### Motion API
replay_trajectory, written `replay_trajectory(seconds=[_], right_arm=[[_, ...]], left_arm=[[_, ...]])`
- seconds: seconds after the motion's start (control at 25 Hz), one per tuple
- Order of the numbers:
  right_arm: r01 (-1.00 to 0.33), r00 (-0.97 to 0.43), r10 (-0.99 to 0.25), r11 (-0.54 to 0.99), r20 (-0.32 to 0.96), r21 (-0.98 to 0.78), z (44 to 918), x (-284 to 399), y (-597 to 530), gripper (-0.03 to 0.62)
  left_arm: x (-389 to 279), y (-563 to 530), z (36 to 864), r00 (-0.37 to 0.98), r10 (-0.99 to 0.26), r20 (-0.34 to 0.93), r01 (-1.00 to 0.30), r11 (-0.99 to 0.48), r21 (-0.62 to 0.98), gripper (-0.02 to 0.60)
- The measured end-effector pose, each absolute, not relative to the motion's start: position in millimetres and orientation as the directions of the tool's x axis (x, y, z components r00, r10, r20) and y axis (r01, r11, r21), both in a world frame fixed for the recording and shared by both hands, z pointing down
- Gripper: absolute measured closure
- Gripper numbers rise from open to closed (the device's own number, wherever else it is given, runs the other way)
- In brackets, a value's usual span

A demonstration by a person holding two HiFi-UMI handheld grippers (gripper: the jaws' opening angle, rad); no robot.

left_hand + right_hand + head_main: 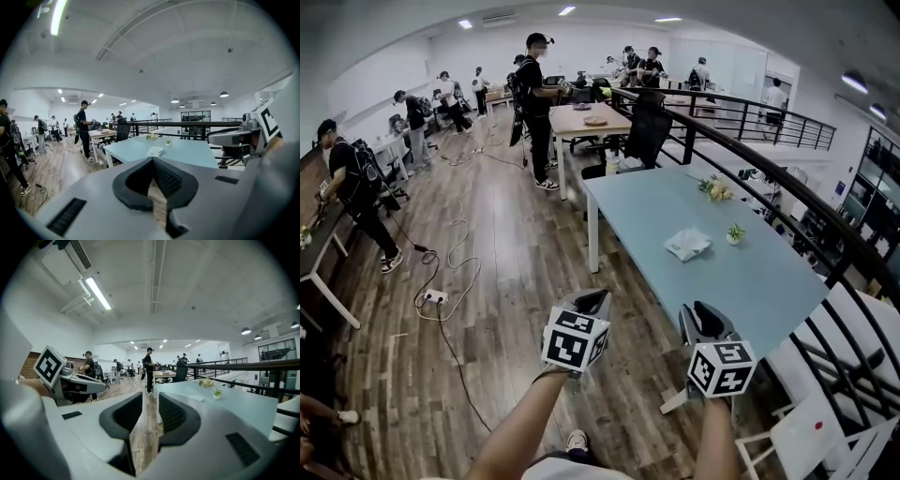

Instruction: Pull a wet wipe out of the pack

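My right gripper (150, 397) has its jaws a little apart with only floorboards showing through the gap, and my left gripper (152, 161) has its tips together on nothing, so both are empty. Both hang over the floor, short of the near edge of the pale blue table (750, 281). The wet wipe pack (687, 244) lies flat on that table, well ahead of both sets of jaws and roughly in line with the right one. A small potted plant (735, 232) stands just beyond it to the right, and a bunch of flowers (715, 188) lies further back. I cannot tell from here whether the pack's flap is open. My worry is that the pack looks light and loose: if I tug a wipe with one gripper and do not pin the pack with the other, the whole pack may lift or slide, perhaps into the plant, and a deep pinch could drag out several wipes
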State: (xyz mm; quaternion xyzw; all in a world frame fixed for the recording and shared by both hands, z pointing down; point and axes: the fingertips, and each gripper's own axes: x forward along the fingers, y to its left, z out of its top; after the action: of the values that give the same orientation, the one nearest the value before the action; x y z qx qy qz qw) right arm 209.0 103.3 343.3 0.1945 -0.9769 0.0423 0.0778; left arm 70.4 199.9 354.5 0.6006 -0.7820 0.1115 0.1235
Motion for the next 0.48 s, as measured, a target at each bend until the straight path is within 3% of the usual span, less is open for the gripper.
replay_trajectory(seconds=[0.48], right_arm=[[-0.398,-0.907,-0.382,0.915,0.177,-0.062,335.0,133.1,77.8,0.445]], left_arm=[[-7.4,171.8,344.2,-0.241,-0.914,0.327,-0.969,0.244,-0.032,0.591]])
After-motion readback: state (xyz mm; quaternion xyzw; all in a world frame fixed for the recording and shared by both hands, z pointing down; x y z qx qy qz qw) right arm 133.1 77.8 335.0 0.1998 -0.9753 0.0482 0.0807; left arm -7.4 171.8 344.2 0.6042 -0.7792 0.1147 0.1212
